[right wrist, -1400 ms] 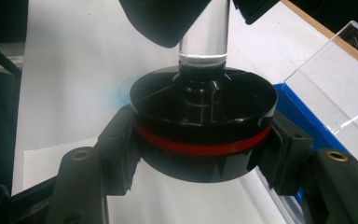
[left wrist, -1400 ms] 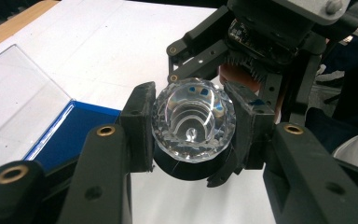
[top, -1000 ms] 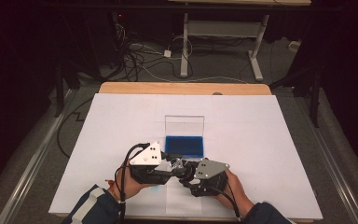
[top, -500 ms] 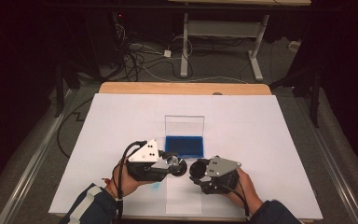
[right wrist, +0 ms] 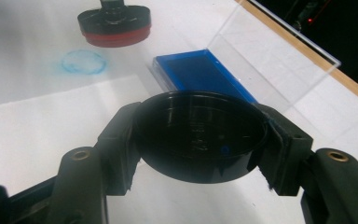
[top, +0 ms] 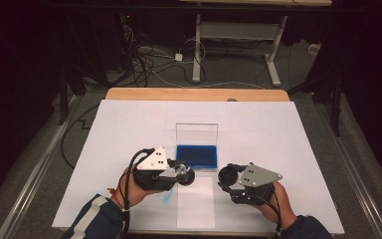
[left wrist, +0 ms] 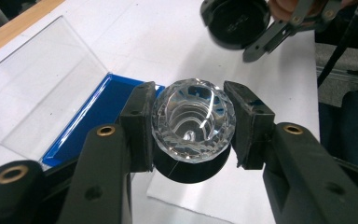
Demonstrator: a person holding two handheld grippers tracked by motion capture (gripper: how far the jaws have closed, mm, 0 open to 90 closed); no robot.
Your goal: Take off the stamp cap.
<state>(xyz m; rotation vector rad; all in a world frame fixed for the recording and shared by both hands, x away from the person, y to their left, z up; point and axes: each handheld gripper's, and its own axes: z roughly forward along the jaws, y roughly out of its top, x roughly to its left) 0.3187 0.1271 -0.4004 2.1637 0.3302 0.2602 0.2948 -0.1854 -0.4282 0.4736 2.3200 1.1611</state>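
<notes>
High view showed the left tool (top: 185, 174) clamped on a faceted-knob stamp (left wrist: 193, 120), the right tool (top: 227, 178) gripping its black cap (right wrist: 200, 135); the smooth facets could slip, smearing ink across the white paper (top: 288, 134).

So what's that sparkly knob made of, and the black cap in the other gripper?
The knob looks like clear cut glass or crystal-like plastic: see-through, with many shiny facets catching light. I can't tell which. The black cap looks like glossy moulded plastic: smooth, with faint raised lettering inside and soft reflections.
</notes>
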